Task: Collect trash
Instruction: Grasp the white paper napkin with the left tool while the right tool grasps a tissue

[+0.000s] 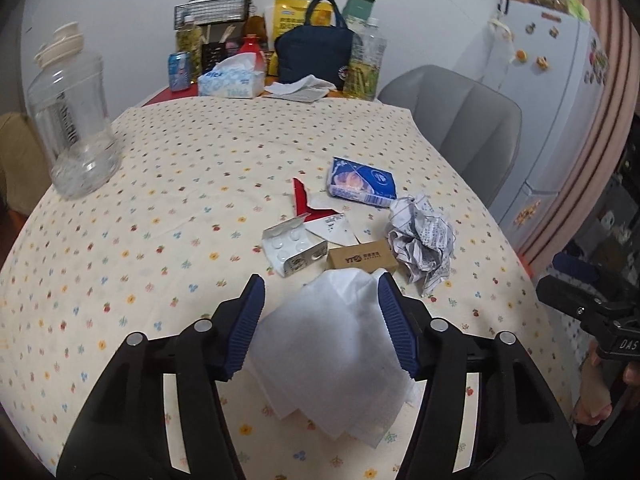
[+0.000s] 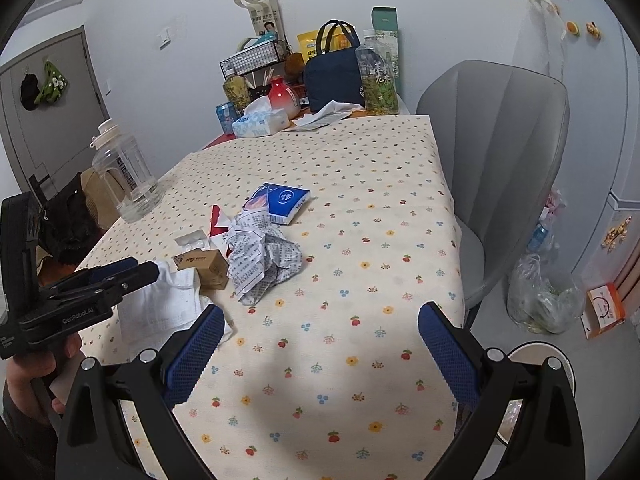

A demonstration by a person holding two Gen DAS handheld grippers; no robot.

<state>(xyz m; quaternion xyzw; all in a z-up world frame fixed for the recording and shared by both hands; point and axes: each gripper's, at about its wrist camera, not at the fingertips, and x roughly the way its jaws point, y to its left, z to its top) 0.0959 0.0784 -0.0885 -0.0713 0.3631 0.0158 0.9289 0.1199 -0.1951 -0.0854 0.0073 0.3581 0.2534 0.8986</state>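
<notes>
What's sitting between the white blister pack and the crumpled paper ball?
A small brown cardboard box lies between the blister pack and the crumpled paper, clearest in the left wrist view.

One crumpled paper (image 1: 423,245), two small boxes (image 1: 363,258).

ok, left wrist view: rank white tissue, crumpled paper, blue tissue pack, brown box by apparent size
1. white tissue, largest, though it is closest to the camera, between the left gripper fingers
2. crumpled paper
3. blue tissue pack and brown box: too similar to rank
</notes>
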